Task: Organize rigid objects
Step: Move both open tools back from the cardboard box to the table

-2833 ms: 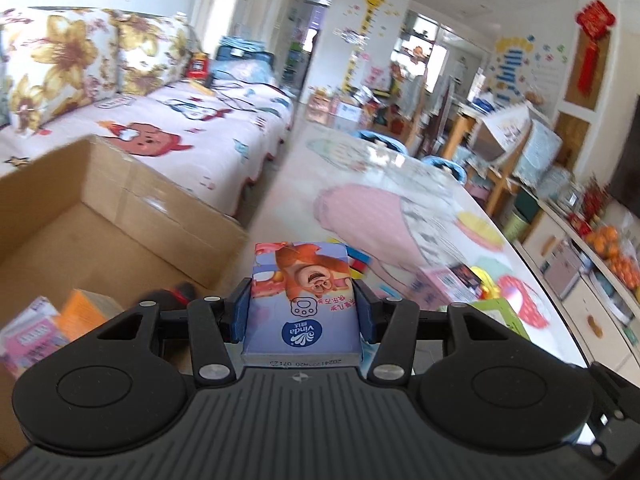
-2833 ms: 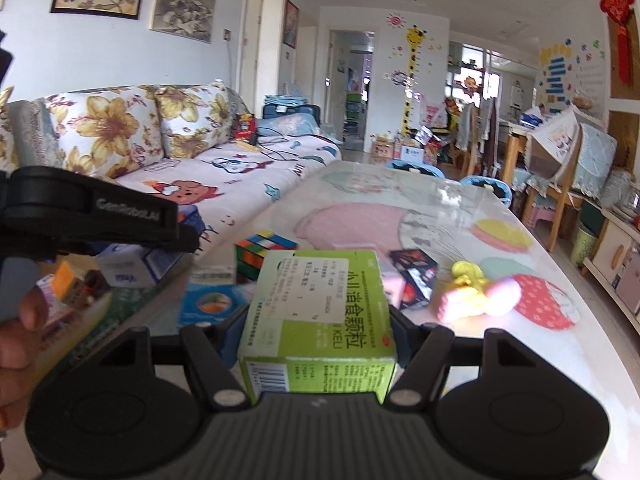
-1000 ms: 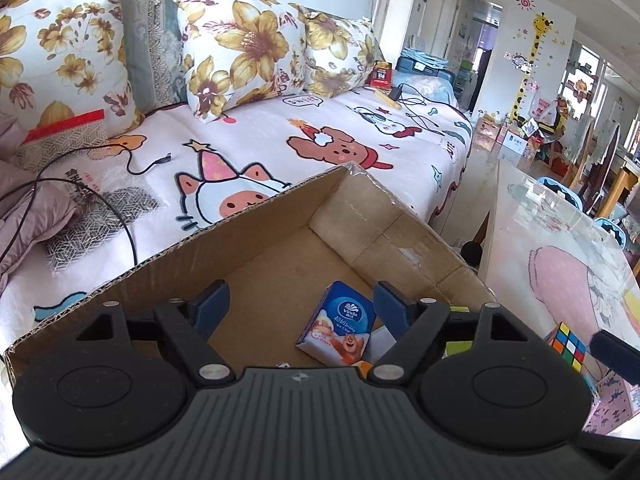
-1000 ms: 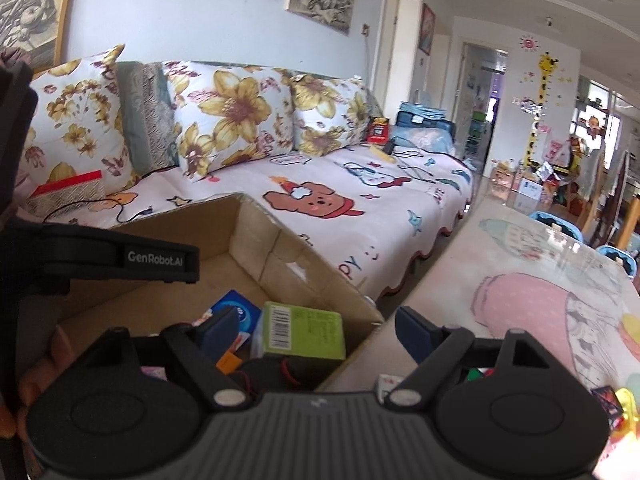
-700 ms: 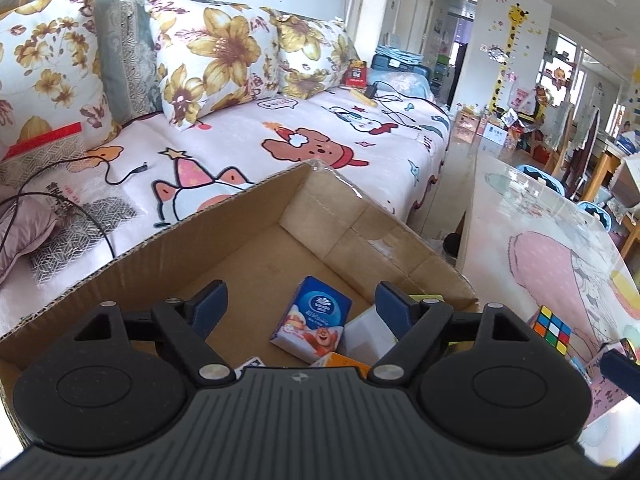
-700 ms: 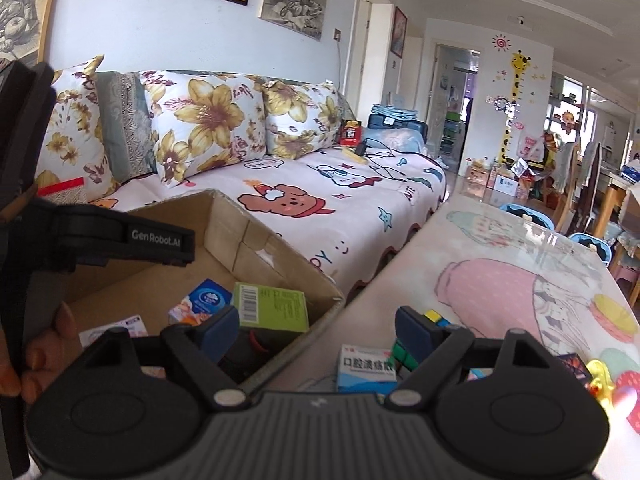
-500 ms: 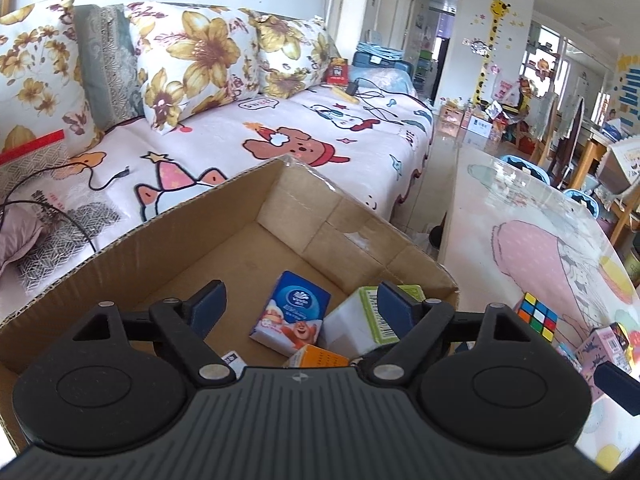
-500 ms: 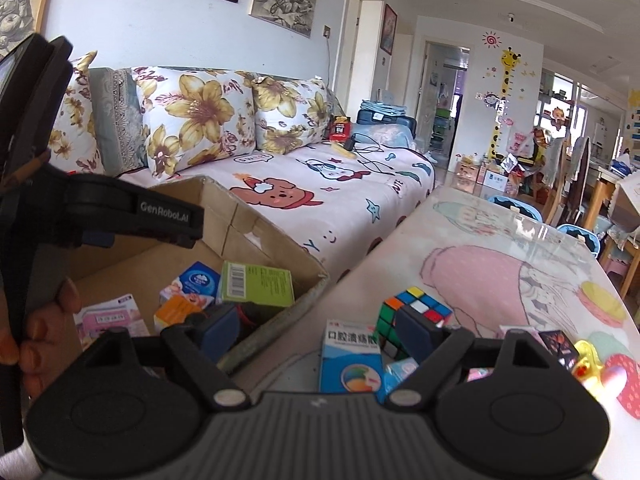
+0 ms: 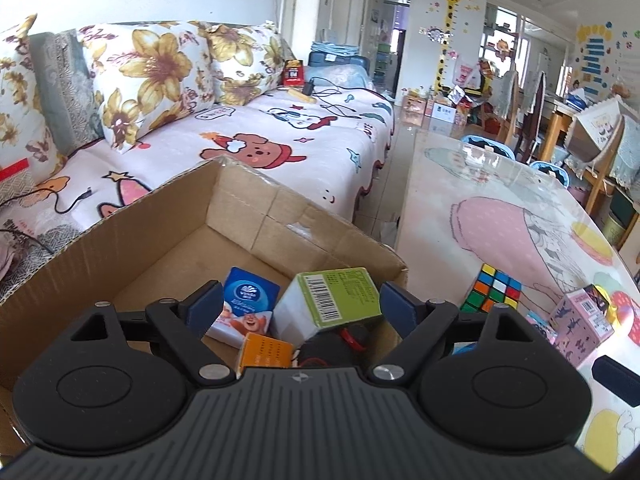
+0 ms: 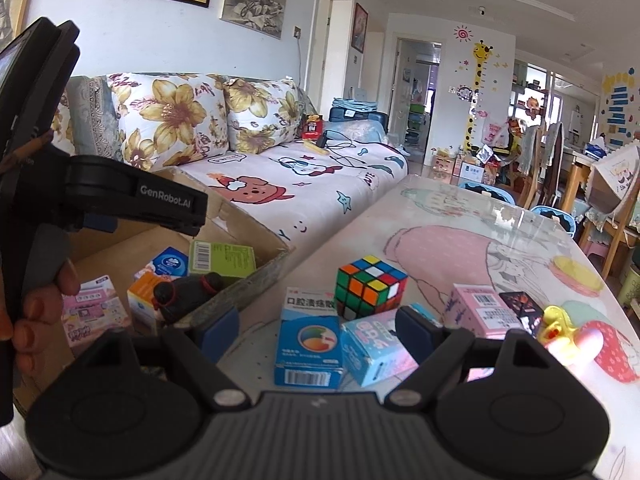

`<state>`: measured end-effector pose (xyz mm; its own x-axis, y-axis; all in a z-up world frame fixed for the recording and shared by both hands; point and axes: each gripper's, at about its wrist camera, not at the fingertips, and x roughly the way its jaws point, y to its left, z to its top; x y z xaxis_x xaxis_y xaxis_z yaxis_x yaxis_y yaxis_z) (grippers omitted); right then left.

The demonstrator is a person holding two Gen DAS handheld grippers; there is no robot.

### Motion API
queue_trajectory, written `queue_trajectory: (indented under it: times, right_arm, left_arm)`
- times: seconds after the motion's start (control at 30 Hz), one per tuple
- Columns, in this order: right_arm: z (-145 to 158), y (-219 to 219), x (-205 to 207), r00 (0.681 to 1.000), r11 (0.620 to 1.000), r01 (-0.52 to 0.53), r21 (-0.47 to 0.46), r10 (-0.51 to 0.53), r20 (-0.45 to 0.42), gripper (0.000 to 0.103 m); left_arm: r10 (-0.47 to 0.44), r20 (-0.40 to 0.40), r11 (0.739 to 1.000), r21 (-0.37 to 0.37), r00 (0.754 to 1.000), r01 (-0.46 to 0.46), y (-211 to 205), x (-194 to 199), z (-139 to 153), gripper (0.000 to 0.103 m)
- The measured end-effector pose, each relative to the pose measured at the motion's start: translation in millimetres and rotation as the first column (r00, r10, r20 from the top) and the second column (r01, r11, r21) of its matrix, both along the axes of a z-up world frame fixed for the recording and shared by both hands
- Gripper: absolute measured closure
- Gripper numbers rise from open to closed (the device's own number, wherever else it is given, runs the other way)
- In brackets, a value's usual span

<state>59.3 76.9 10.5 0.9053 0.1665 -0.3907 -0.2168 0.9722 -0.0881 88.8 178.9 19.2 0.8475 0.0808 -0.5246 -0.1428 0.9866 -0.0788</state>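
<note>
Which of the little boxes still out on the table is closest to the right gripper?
The blue-and-white medicine box, standing upright between the right gripper fingers; the pale blue box and pink box sit further right.

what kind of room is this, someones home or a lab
Most likely a family living room in a home: a sofa with floral cushions, a giraffe height chart on the wall, and a dining table with a cartoon cover.

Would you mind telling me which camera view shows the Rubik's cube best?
The right wrist view shows it best: the Rubik's cube stands whole on the table, three faces visible, just beyond the blue-and-white medicine box. In the left wrist view it sits small near the right edge, its lower part hidden behind the hand-held gripper.
</note>
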Motion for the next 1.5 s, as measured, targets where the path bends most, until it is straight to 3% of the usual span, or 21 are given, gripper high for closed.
queue_trajectory:
  times: [0.47, 1.0, 1.27, 1.5]
  right_arm:
    - [-4.9, -32.6, -8.1, 0.998, 0.997, 0.064, 0.033, -0.065, 0.020, 0.018]
    - [-9.4, -83.7, -6.8, 0.984, 0.981, 0.173, 0.088, -0.175, 0.018, 0.017]
    - [-13.0, -121.6, -3.0, 0.960, 0.955, 0.274, 0.113, -0.278, 0.018, 0.016]
    - [-23.9, -168.5, 9.9, 0.904, 0.889, 0.425, 0.168, -0.427, -0.028, 0.014]
  left_arm:
    - [-0.084, 0.009, 0.996, 0.044, 0.996, 0.084, -4.9, 7.6, -2.8, 0.000]
    - [-0.217, 0.037, 0.971, 0.107, 0.975, 0.212, -18.1, 13.6, -8.3, 0.000]
    - [-0.307, 0.026, 0.947, 0.105, 0.951, 0.303, -23.0, 14.8, -11.6, 0.000]
    - [-0.378, -0.011, 0.916, 0.139, 0.926, 0.376, -34.3, 21.0, -20.9, 0.000]
